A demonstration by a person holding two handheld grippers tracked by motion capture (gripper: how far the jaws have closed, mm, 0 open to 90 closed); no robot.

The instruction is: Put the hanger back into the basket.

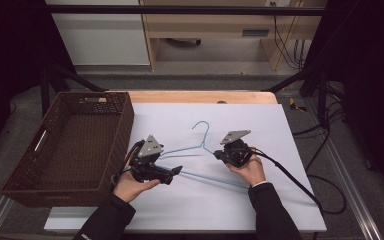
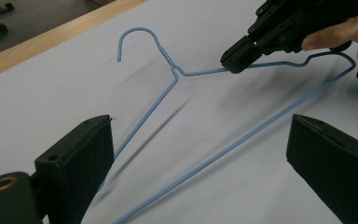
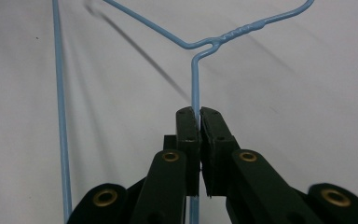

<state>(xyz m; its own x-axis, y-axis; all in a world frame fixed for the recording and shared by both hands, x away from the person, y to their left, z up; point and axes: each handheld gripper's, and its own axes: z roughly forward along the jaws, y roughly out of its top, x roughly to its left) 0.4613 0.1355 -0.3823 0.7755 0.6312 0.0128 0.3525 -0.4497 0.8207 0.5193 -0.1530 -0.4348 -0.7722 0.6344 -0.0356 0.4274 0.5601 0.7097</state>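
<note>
- At the far left of the surface (image 1: 280, 200) stands a brown wicker basket (image 1: 17, 185), with nothing in it that I can see, its near wall just beside my left hand.
- My left gripper (image 1: 177, 170) sits low beside the basket; its jaws stand wide apart and hold nothing. In the left gripper view the long bottom wire of the hanger runs between them, touching neither.
- The blue wire hanger (image 1: 200, 145) lies on the white sheet between my two hands, hook pointing away from me, bottom bar slanting toward my right hand (image 1: 252, 172).
- It should handle as very light and thin. I judge it springy rather than stiff, so gripped at one point it may flex and swing, and the smooth coating could let it twist in the jaws.
- My right gripper (image 3: 199, 112) is closed on the hanger's shoulder wire, just short of the twisted neck (image 3: 235, 31); the right gripper view shows the wire pinched between the two pads.
- That hold near the neck looks sound to me, since the wire is doubled close by and the weight hangs fairly even there.
- For a second hold, I would take the bottom bar or the other shoulder with the left jaws, so that the frame stays level when lifted toward the basket.
</note>
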